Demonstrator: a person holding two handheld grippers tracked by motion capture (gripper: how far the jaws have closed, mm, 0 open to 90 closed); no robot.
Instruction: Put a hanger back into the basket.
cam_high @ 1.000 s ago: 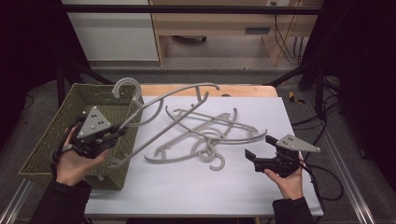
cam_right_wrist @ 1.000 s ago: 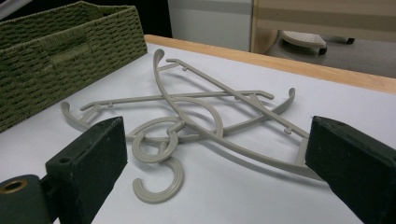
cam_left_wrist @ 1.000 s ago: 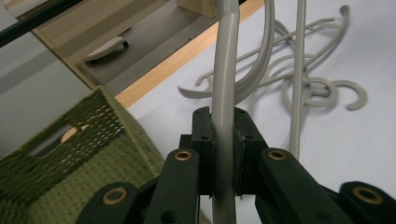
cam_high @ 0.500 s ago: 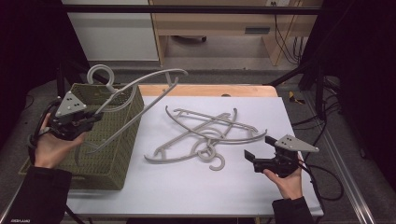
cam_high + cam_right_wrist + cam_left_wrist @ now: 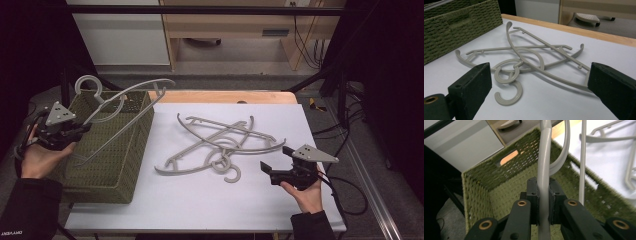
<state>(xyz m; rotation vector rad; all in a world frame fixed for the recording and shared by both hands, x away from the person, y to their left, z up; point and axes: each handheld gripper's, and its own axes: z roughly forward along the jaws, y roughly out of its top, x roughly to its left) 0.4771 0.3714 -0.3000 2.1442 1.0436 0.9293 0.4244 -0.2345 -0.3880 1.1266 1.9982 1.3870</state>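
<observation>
1. High view, nearest the person's side: the right gripper rests low over the white worktop close to its near right corner, jaws pointing left toward the pile of hangers. In the right gripper view its two black jaws stand wide apart with nothing between them, and the pile of hangers lies on the worktop just beyond.
2. At the left edge, the left gripper is held above the green woven basket, which sits on the worktop's left side and reaches its near left corner.
3. The left gripper's jaws are clamped on one arm of a grey hanger. In the left gripper view the pads press on the grey hanger from both sides, with the green woven basket open below.
4. The grey hanger is lifted clear, tilted over the basket, its hook up by the basket's far left corner and its far end reaching past the basket's far right corner.
5. Mid-worktop, the pile of hangers lies tangled and flat, their hooks turned toward the near edge, well apart from the basket.
6. Along the far edge a bare strip of wooden table shows beyond the white worktop.
</observation>
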